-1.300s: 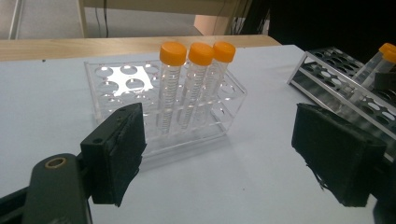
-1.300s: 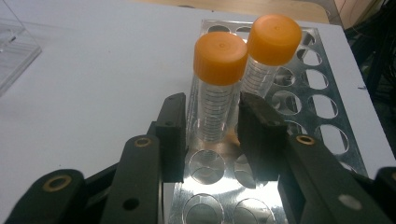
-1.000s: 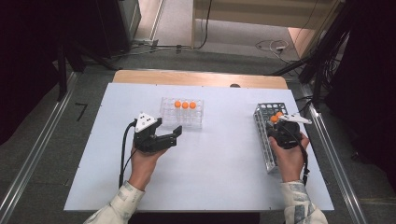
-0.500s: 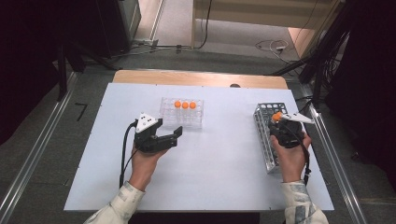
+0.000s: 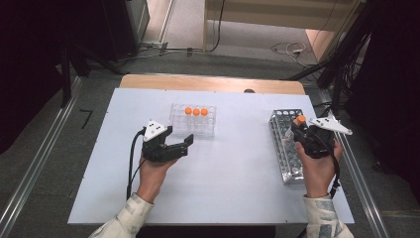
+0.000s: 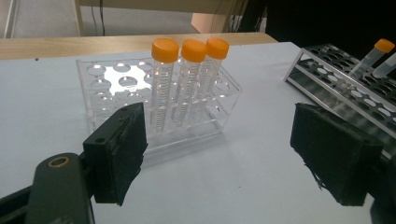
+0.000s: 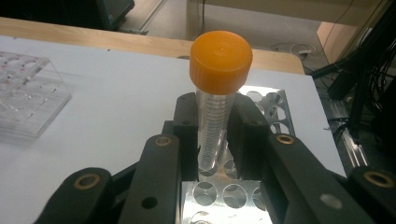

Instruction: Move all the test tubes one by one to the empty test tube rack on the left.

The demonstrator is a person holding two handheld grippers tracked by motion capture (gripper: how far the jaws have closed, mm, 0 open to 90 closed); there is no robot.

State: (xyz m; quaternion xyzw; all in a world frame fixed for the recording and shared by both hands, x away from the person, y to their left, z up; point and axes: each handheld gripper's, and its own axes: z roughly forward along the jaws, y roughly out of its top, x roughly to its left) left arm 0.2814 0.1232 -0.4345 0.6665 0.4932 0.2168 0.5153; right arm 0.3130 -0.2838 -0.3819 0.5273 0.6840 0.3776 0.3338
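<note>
A clear plastic rack (image 5: pixel 193 120) stands at the table's middle back with three orange-capped tubes (image 5: pixel 196 112) upright in its far row. My left gripper (image 5: pixel 174 147) hovers just in front of that rack, open, its pads (image 6: pixel 116 154) wide apart with nothing between them. At the right lies a metal rack (image 5: pixel 286 148). My right gripper (image 5: pixel 300 130) is above its far end, shut on an orange-capped tube (image 7: pixel 217 93). The tube stands upright with its lower end at the metal rack's (image 7: pixel 275 107) holes. I cannot tell whether it sits inside one.
The white table top (image 5: pixel 233 168) has free room in the middle and at the front. A wooden strip (image 5: pixel 213 83) runs along the far edge. Cables and dark equipment lie on the floor beyond. The clear rack (image 6: pixel 159 107) has several free holes.
My right gripper has shifted slightly up and to the right with the tube in it. The left gripper has stayed in place, open.
</note>
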